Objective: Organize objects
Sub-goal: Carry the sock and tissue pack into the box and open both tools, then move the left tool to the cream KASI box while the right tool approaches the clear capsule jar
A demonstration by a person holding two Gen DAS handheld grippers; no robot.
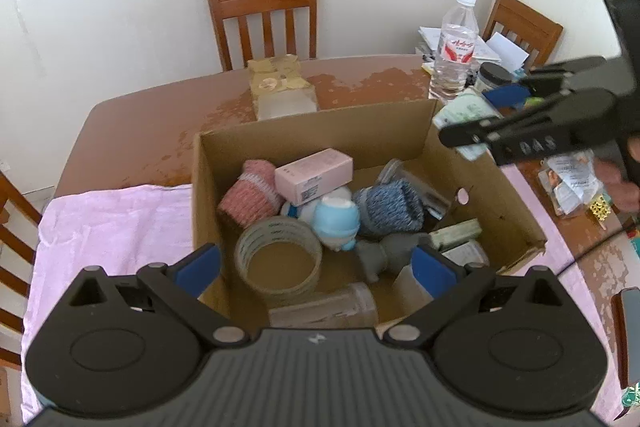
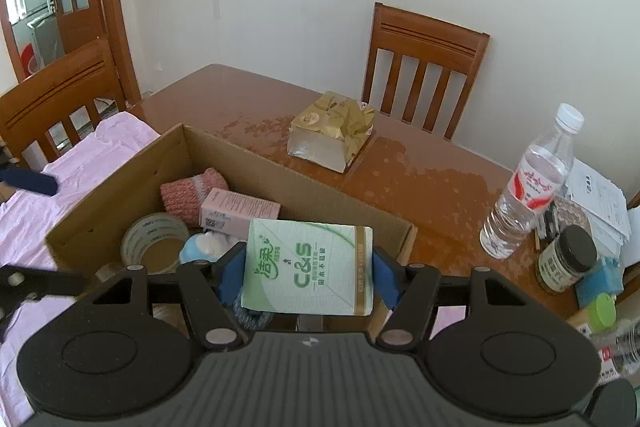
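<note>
I read the table (image 2: 248, 95) as the largest surface, with a pink cloth (image 1: 108, 223) under the cardboard box (image 1: 312, 133). My left gripper (image 1: 316, 263) points steeply down over the near end of the box, jaws spread wide with nothing between the blue pads. My right gripper (image 2: 308, 269) also angles down at the box's near rim, its pads bearing on both sides of a green tissue pack (image 2: 310, 267); in the left wrist view it enters at 2 o'clock above the box's right wall. Inside the box lie a tape roll (image 1: 280, 259), a pink knit piece (image 1: 250, 197), a blue knit piece (image 1: 390, 207) and a pink carton (image 1: 314, 175). A water bottle (image 2: 532, 183) and a dark-lidded jar (image 2: 568, 259) stand at 3 o'clock of the box.
</note>
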